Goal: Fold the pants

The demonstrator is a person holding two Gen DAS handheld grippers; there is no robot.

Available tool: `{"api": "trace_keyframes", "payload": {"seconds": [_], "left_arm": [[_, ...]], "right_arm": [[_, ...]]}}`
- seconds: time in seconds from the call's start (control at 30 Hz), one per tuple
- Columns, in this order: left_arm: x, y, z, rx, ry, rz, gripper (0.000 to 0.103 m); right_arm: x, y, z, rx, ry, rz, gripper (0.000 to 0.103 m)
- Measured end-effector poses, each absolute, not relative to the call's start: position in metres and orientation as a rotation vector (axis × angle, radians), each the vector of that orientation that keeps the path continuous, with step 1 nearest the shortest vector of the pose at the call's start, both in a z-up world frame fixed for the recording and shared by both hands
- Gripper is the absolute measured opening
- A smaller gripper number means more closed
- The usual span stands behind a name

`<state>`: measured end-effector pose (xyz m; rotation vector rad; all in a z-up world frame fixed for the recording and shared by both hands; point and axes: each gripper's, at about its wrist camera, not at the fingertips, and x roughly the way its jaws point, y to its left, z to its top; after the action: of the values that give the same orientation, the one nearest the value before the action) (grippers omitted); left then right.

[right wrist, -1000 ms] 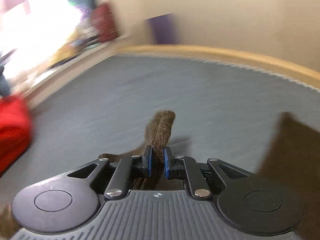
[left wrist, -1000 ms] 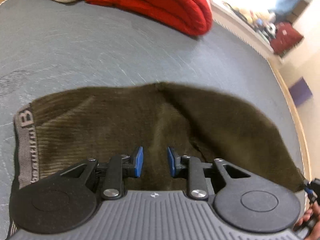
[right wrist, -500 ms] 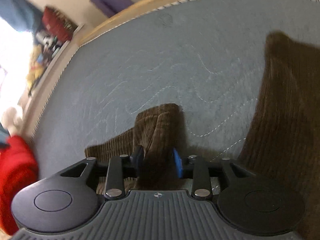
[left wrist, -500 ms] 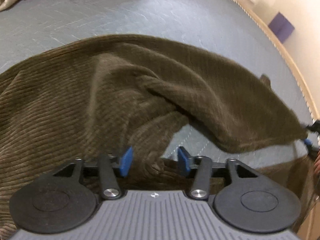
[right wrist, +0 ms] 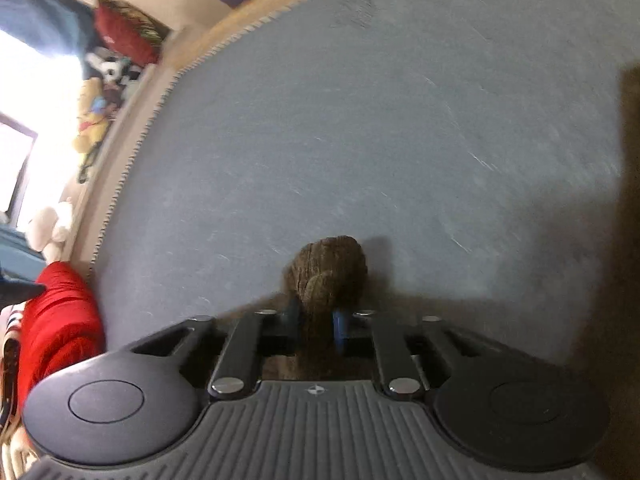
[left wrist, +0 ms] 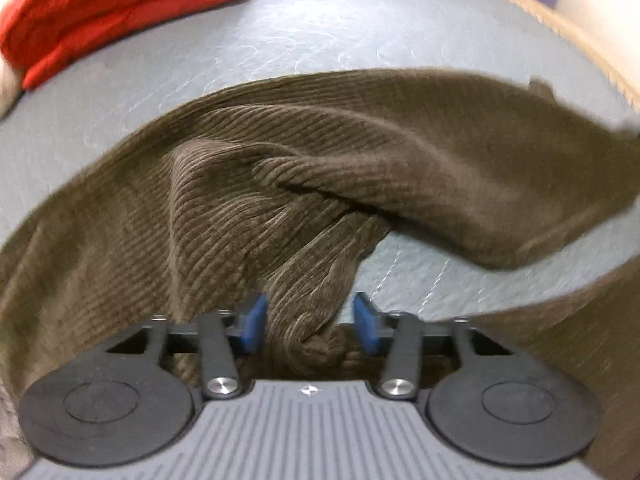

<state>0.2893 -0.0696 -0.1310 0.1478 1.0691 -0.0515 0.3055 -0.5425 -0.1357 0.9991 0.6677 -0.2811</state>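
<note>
Brown corduroy pants [left wrist: 248, 184] lie bunched on the grey-blue mattress [left wrist: 340, 28], one part lifted and stretched off to the right. My left gripper [left wrist: 310, 326] is open, with a twisted fold of the pants lying between its blue pads, which stand apart on either side of it. My right gripper [right wrist: 316, 320] is shut on a rolled end of the pants [right wrist: 328, 268], held just above the mattress [right wrist: 380, 120]. More brown fabric shows as a dark mass at the right edge of the right wrist view [right wrist: 628, 240].
A folded red garment [left wrist: 116, 8] lies at the far left of the mattress; it also shows in the right wrist view [right wrist: 56, 320]. The wooden bed edge [right wrist: 256, 8] runs along the far side, with soft toys [right wrist: 96, 116] beyond it.
The left gripper has moved closer over the bunched fabric and its jaws have widened. The right gripper has kept hold of the pants end and carried it across the mattress.
</note>
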Motion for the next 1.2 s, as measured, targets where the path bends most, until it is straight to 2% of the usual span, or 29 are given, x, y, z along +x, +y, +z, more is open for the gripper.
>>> {"api": "trace_keyframes", "payload": {"seconds": [0.03, 0.1, 0.2, 0.27, 0.33, 0.43, 0.5, 0.6, 0.73, 0.83, 0.9, 0.97, 1.03, 1.1, 1.17, 1.2], "left_arm": [[0.289, -0.069, -0.133, 0.181, 1.067, -0.038, 0.023], [0.291, -0.061, -0.13, 0.152, 1.072, -0.034, 0.016], [0.293, -0.046, -0.117, 0.095, 1.081, -0.034, 0.013], [0.292, -0.041, -0.111, 0.101, 1.086, -0.06, 0.013], [0.29, -0.038, -0.109, 0.125, 1.109, -0.095, 0.013], [0.285, -0.033, -0.111, 0.175, 1.145, -0.156, 0.013], [0.283, -0.027, -0.113, 0.182, 1.159, -0.181, 0.013], [0.281, -0.019, -0.112, 0.171, 1.164, -0.211, 0.013], [0.275, -0.008, -0.096, 0.169, 1.165, -0.27, 0.013], [0.268, -0.004, -0.095, 0.202, 1.198, -0.321, 0.013], [0.266, -0.002, -0.102, 0.222, 1.224, -0.352, 0.017], [0.266, 0.006, -0.095, 0.16, 1.187, -0.348, 0.02], [0.268, 0.023, -0.077, 0.029, 1.143, -0.342, 0.037], [0.269, 0.044, -0.054, -0.094, 1.065, -0.331, 0.05], [0.269, 0.06, -0.038, -0.138, 1.015, -0.268, 0.051], [0.271, 0.072, -0.033, -0.154, 0.998, -0.215, 0.051]], "right_arm": [[0.309, -0.54, -0.124, 1.009, 0.631, -0.242, 0.013], [0.308, -0.535, -0.087, 1.006, 0.517, -0.169, 0.012], [0.277, -0.524, -0.016, 0.832, 0.161, -0.152, 0.011], [0.258, -0.531, -0.012, 0.781, 0.075, -0.282, 0.011], [0.257, -0.548, -0.041, 0.78, 0.19, -0.464, 0.011], [0.259, -0.573, -0.112, 0.792, 0.514, -0.721, 0.011], [0.252, -0.586, -0.147, 0.856, 0.612, -0.776, 0.011], [0.255, -0.587, -0.144, 0.826, 0.587, -0.749, 0.011], [0.254, -0.572, -0.105, 0.704, 0.423, -0.671, 0.009], [0.261, -0.577, -0.111, 0.681, 0.562, -0.771, 0.01], [0.264, -0.58, -0.128, 0.712, 0.7, -0.834, 0.017], [0.261, -0.575, -0.121, 0.697, 0.68, -0.867, 0.023], [0.261, -0.558, -0.095, 0.604, 0.625, -0.886, 0.024], [0.259, -0.534, -0.065, 0.535, 0.544, -0.854, 0.035], [0.26, -0.504, -0.036, 0.464, 0.458, -0.78, 0.047], [0.264, -0.486, -0.026, 0.428, 0.436, -0.71, 0.049]]}}
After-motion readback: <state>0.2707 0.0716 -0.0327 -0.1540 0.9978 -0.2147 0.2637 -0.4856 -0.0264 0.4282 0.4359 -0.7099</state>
